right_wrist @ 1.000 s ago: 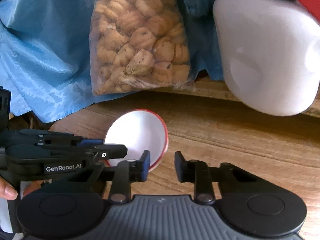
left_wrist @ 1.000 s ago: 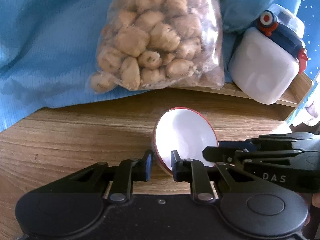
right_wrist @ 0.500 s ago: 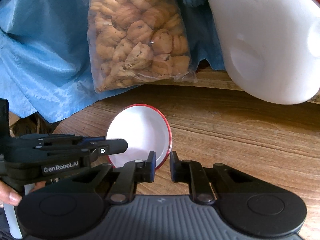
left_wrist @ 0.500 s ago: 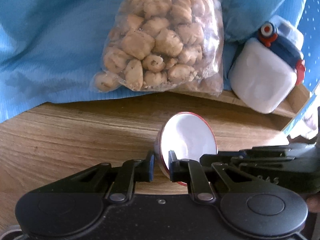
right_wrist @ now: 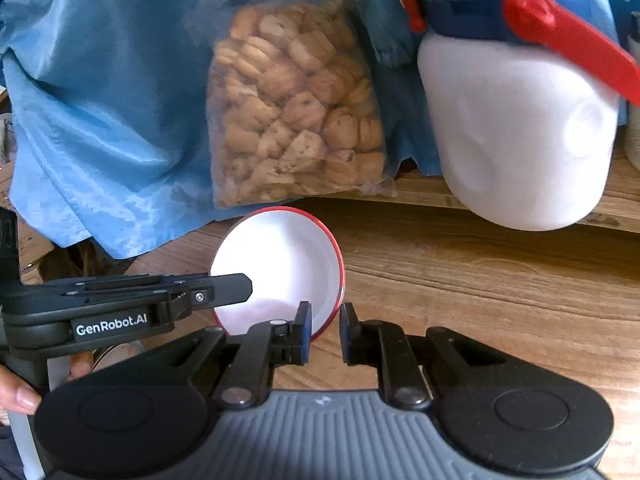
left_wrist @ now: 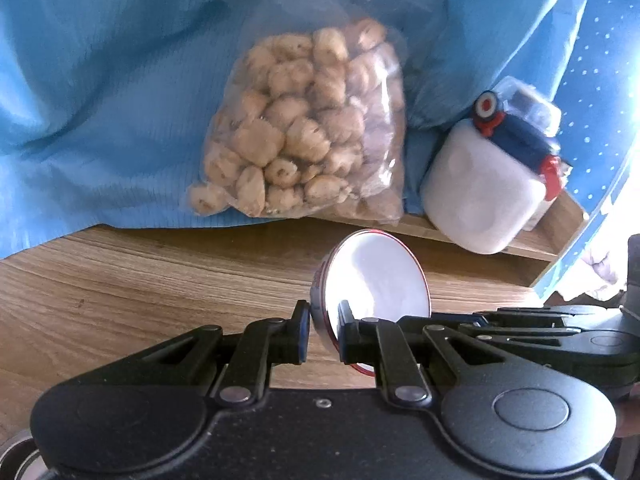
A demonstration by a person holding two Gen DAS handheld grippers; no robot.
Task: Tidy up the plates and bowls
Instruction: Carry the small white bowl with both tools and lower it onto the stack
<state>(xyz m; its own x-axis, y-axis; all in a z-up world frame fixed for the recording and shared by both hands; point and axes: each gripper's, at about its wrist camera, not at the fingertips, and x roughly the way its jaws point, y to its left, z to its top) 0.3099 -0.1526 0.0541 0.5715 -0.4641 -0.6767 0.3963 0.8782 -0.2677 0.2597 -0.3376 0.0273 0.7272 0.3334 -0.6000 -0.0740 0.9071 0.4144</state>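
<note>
A small white bowl with a red rim (left_wrist: 376, 280) is held tilted above the wooden table (left_wrist: 140, 288). My left gripper (left_wrist: 323, 334) is shut on the bowl's rim at one side. My right gripper (right_wrist: 323, 334) is shut on the rim at the other side; the bowl (right_wrist: 280, 264) shows its white inside in the right wrist view. Each gripper reaches into the other's view from the side, the right one (left_wrist: 520, 320) low on the right, the left one (right_wrist: 160, 296) low on the left.
A clear bag of biscuits (left_wrist: 308, 144) leans on blue cloth (left_wrist: 100, 100) at the back. A white jug with a blue lid and red handle (left_wrist: 488, 192) stands at the back right on a raised wooden ledge (left_wrist: 536, 240).
Both grippers closed on the bowl's rim and lifted it. Both views pulled back from the bag and the jug.
</note>
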